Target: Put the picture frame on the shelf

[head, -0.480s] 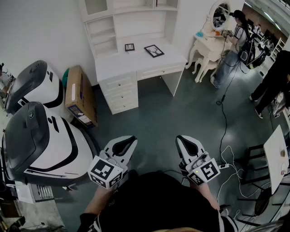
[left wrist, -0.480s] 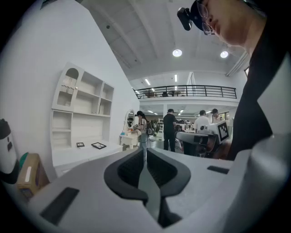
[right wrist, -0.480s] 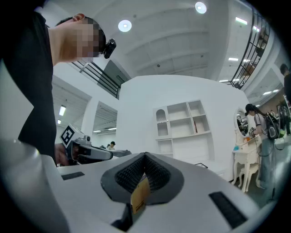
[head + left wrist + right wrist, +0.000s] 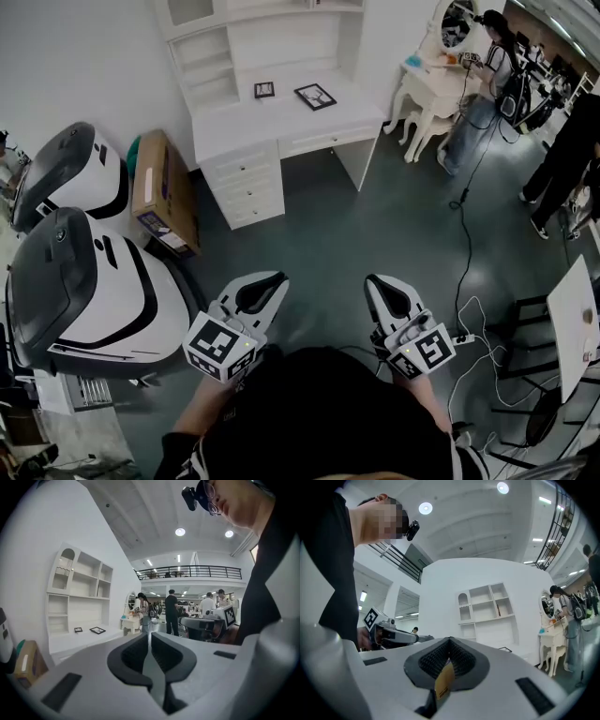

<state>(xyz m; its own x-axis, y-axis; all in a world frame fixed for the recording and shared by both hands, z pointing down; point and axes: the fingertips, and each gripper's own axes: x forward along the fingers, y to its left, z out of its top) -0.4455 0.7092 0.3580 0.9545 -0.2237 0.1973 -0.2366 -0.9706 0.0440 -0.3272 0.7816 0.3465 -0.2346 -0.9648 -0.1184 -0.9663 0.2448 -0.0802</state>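
Two black picture frames lie flat on the white desk (image 4: 281, 117): a small one (image 4: 265, 90) and, to its right, a larger one (image 4: 315, 96). The open white shelves (image 4: 211, 66) rise behind them. Both frames also show far off in the left gripper view, the small frame (image 4: 78, 630) and the larger frame (image 4: 97, 630). My left gripper (image 4: 272, 278) and right gripper (image 4: 377, 281) are held close to my body over the grey floor, well short of the desk. Each is shut with nothing held. The left gripper (image 4: 150, 637) shows only a thin slit; the right gripper (image 4: 450, 641) has its pads together.
A cardboard box (image 4: 155, 192) leans left of the desk. Two large white-and-black machines (image 4: 84, 291) fill the left side. A white dressing table (image 4: 441, 70) and several people stand at the right. A cable (image 4: 464, 281) trails over the floor beside a white table (image 4: 577, 319).
The desk and frames sit slightly higher and further left in the head view. Both grippers have barely moved and stay shut.
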